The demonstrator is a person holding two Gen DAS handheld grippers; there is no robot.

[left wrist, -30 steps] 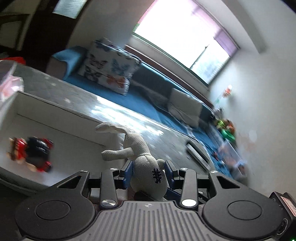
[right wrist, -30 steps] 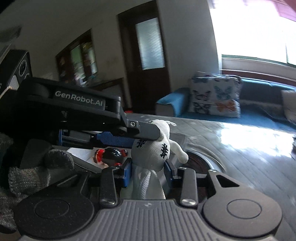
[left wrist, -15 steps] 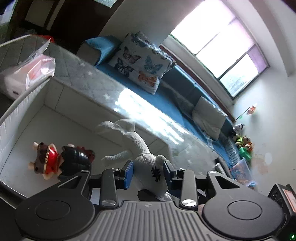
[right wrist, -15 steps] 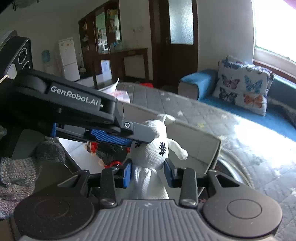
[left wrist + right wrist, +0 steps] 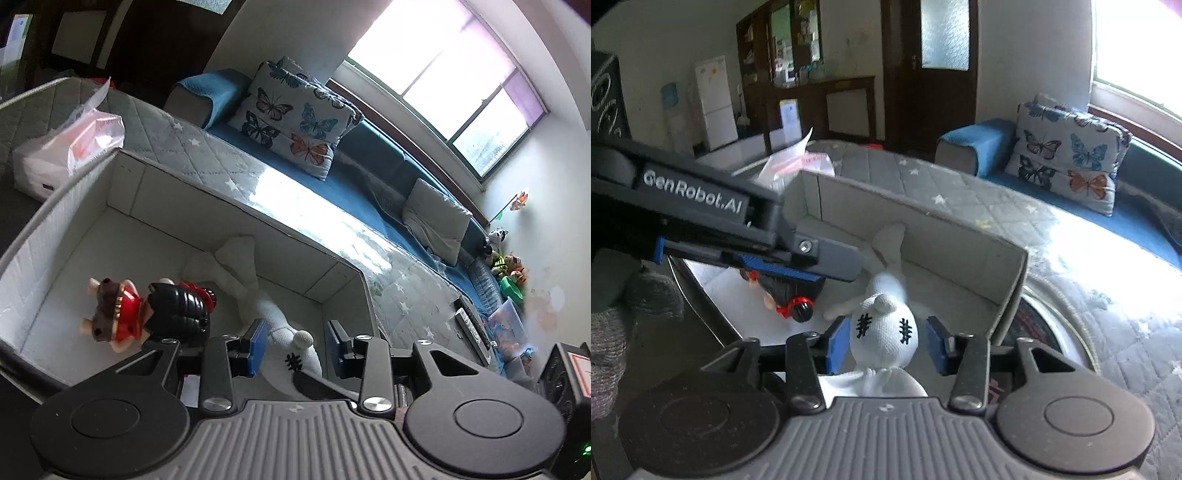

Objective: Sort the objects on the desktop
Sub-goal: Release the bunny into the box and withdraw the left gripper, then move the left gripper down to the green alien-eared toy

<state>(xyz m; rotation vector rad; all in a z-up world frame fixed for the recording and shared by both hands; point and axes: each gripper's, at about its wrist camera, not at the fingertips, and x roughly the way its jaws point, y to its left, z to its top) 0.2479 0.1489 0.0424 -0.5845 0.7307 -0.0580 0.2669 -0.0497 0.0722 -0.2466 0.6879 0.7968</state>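
left wrist view: left claw [image 5: 295, 341] spread wide, gripping nothing; white rabbit doll [image 5: 255, 291] lies between its pads inside the grey bin [image 5: 236, 206], ears pointing to the far wall, body toward the claw; right claw [image 5: 886, 341] also wide apart, doll loose between the pads; red-black toy [image 5: 147, 314] just left; both claws equally near, likely releasing.

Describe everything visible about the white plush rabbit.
The rabbit is white knit fabric with long floppy ears, a small round nose and black stitched hash-mark eyes. It lies inside the grey box, ears toward the far wall, beside a red-and-black toy. The open jaws of both the left gripper and right gripper flank it with gaps showing.
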